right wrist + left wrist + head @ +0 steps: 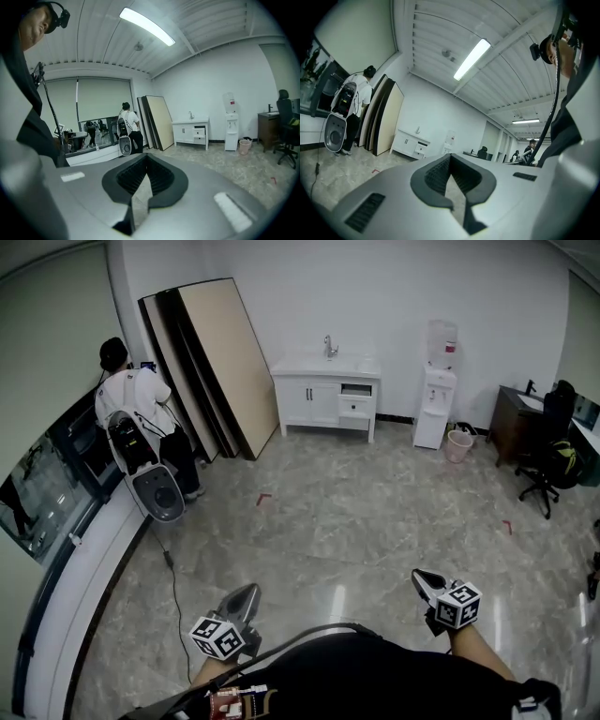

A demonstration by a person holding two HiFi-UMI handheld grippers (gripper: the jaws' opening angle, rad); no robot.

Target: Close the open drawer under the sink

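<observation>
A white sink cabinet (319, 397) stands against the far wall, across the room from me. Its small right-hand drawer (355, 408) sticks out a little. The same cabinet (408, 142) and drawer (421, 149) show small in the left gripper view, and the cabinet (187, 131) with its drawer (200, 133) shows in the right gripper view. My left gripper (249, 592) (449, 158) and my right gripper (421, 577) (146, 157) are held low in front of me, far from the cabinet. Both are shut and empty.
A person (142, 413) with a backpack stands at the left counter, beside a grey device (159, 491) and a floor cable (173, 582). Large boards (214, 362) lean on the wall. A water dispenser (436, 399), pink bin (459, 444), desk and office chair (547, 454) are right.
</observation>
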